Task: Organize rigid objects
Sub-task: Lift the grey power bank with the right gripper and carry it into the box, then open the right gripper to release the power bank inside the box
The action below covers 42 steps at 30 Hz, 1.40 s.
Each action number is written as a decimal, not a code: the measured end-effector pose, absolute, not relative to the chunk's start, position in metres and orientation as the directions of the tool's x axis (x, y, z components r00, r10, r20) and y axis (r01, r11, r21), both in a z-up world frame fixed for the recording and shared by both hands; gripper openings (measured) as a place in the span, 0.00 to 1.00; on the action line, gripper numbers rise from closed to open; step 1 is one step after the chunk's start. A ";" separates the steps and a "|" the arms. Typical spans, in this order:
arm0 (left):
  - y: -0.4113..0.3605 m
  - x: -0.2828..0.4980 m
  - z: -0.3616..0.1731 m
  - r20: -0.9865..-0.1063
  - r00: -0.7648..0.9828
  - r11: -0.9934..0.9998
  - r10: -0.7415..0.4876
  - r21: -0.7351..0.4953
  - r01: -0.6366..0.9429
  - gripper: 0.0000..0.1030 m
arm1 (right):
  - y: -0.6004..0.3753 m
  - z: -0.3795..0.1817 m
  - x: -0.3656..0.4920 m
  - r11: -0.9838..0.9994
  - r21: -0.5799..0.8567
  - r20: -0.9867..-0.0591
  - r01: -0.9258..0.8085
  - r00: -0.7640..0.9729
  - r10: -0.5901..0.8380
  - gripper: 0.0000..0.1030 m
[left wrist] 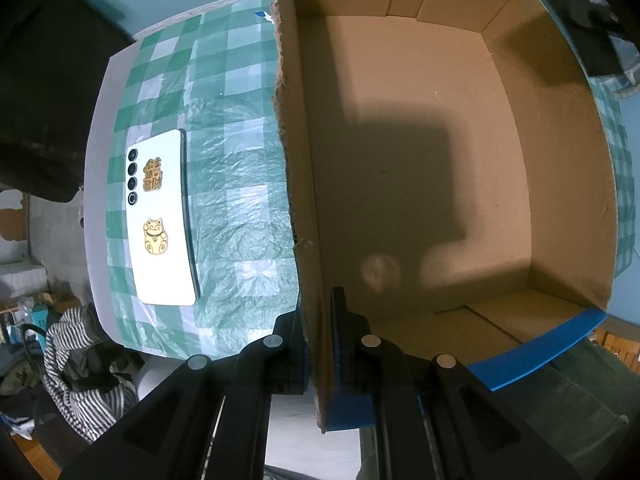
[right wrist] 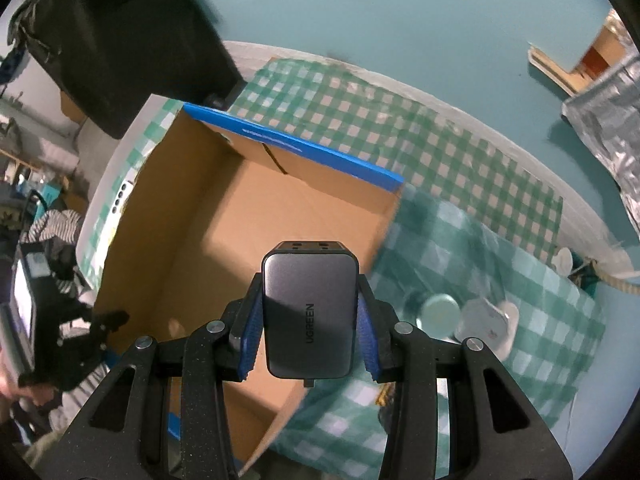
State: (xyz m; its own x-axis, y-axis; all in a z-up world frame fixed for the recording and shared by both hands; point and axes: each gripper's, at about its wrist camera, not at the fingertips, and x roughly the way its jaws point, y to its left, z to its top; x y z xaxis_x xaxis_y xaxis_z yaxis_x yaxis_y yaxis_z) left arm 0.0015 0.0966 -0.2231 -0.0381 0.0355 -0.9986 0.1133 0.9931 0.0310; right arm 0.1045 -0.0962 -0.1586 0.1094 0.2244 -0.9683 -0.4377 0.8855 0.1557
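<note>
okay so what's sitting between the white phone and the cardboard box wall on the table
Nothing: in the left wrist view, only bare green checked tablecloth lies between the white phone and the cardboard box wall.

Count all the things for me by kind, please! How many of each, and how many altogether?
Cardboard box: 1
Phone: 1
Grey charger: 1
Round tin: 1
White packet, blurred: 1
Grippers, left gripper and right gripper: 2
Total: 7
</note>
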 end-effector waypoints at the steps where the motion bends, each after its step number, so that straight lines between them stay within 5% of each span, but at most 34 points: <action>1: 0.096 0.002 -0.223 -0.999 -0.039 0.993 0.035 0.031 0.112 0.08 | -0.090 -0.164 0.108 0.882 0.156 -0.969 -0.444 0.102 0.223 0.39; 16: 0.097 0.005 -0.223 -0.999 -0.044 0.994 0.032 0.027 0.101 0.08 | -0.055 -0.227 0.130 0.878 0.100 -0.991 -0.467 0.036 0.132 0.39; 38: 0.099 0.002 -0.229 -0.998 -0.041 0.994 0.041 0.037 0.104 0.08 | -0.068 -0.202 0.131 0.903 0.119 -0.981 -0.413 0.091 0.171 0.39; 42: 0.098 0.003 -0.226 -0.999 -0.035 0.994 0.042 0.039 0.103 0.08 | -0.075 -0.186 0.123 0.905 0.124 -0.977 -0.408 0.112 0.184 0.49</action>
State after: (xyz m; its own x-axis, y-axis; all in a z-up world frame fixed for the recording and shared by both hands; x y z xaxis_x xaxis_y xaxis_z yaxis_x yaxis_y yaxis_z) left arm 0.0028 0.0978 -0.2257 -0.0347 0.0423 -0.9985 0.1031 0.9939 0.0385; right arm 0.1234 -0.0745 -0.1859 0.1115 0.1837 -0.9766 -0.4076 0.9047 0.1236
